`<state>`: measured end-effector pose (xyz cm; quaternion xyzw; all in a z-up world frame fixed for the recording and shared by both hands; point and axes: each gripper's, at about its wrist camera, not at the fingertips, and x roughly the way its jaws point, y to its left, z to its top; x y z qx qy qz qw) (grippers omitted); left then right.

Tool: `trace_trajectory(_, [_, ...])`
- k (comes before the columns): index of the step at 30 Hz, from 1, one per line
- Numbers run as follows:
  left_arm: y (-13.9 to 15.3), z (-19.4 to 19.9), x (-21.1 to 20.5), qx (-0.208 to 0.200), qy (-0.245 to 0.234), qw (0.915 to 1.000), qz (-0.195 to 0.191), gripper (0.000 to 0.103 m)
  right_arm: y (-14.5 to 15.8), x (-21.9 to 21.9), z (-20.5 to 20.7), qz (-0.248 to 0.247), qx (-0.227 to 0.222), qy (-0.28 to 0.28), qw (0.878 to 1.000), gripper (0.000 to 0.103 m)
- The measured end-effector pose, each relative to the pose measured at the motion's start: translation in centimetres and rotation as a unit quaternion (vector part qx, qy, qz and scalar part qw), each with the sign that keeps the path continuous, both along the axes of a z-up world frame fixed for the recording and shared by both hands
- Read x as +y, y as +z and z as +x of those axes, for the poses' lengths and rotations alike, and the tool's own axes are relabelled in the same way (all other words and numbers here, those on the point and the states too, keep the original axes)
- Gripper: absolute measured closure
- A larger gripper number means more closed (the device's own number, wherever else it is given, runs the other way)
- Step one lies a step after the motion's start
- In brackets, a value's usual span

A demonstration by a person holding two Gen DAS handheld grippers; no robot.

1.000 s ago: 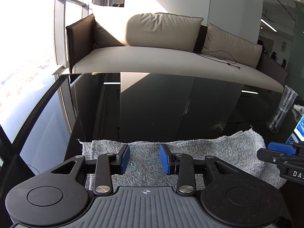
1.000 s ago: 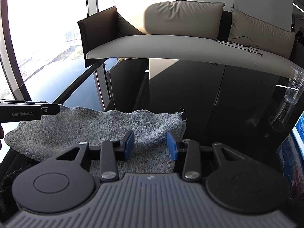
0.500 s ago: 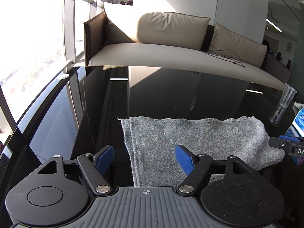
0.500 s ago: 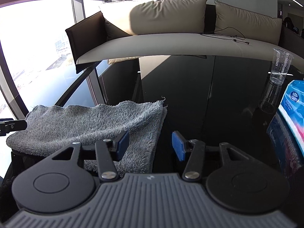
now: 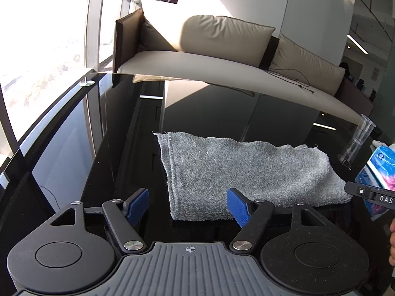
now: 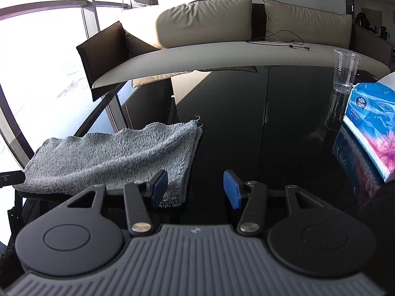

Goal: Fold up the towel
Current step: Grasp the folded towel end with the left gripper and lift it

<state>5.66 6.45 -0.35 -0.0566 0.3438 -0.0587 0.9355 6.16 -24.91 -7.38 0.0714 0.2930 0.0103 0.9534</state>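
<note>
1. My left tool [image 5: 188,207]: jaws spread wide, nothing held. Blue pads [image 5: 138,206] sit low over the black glossy bench [image 5: 118,162]. R pad overlaps the towel's near edge in view; can't tell if touching.
2. My right tool [image 6: 195,189]: jaws wide too, empty. L pad is in front of the towel's near R corner; contact unclear.
3. Towel [image 5: 242,170]: grey, fluffy, folded w/ doubled layers showing at its L edge in left wrist view. It lies flat on bench, between the two tools. In right wrist view the towel [image 6: 118,157] sits left of centre, far edge wavy.
4. Clear plastic cup [image 6: 345,70] upright on bench, far R, well apart from towel.
5. Blue tissue pack [image 6: 370,128] just beside cup, nearer me.
6. Beige sofa [image 6: 222,37] behind bench, w/ a black cable [image 6: 279,40] on its seat.
7. Windows [image 5: 37,49] on L, very bright.
</note>
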Motion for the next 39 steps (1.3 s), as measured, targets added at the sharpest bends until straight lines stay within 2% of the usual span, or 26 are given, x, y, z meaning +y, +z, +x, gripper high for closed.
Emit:
trace_trajectory(5, [-0.4,0.0,-0.1,0.003,0.0,0.9999,-0.01,0.05,-0.1,0.1,-0.2,0.003,0.0,-0.002,1.0,0.05])
trace_trajectory(7, [-0.4,-0.1,-0.2,0.003,-0.001,1.0,-0.009,0.058,-0.1,0.1,-0.2,0.003,-0.001,-0.002,1.0,0.05])
trace_trajectory(11, [-0.5,-0.1,-0.6,0.004,-0.01,0.9999,-0.002,0.081,-0.1,0.2,-0.2,0.003,-0.001,0.0,1.0,0.05])
trace_trajectory(15, [-0.5,0.0,-0.9,0.006,-0.013,0.9999,0.001,0.092,-0.1,0.4,-0.1,0.001,0.0,0.004,1.0,0.05])
trace_trajectory(18, [-0.5,0.0,-1.0,0.009,-0.015,0.9999,-0.002,0.096,-0.1,0.5,-0.2,0.001,0.0,0.006,1.0,0.05])
trace_trajectory(29, [0.0,-0.6,0.1,0.018,0.006,0.9998,-0.008,0.096,-0.1,0.9,-0.1,-0.007,0.002,0.016,1.0,0.05])
trace_trajectory(39, [1.4,-1.2,2.1,0.013,0.05,0.9984,-0.021,0.097,-0.1,2.4,-0.2,-0.027,0.0,0.052,0.998,0.05])
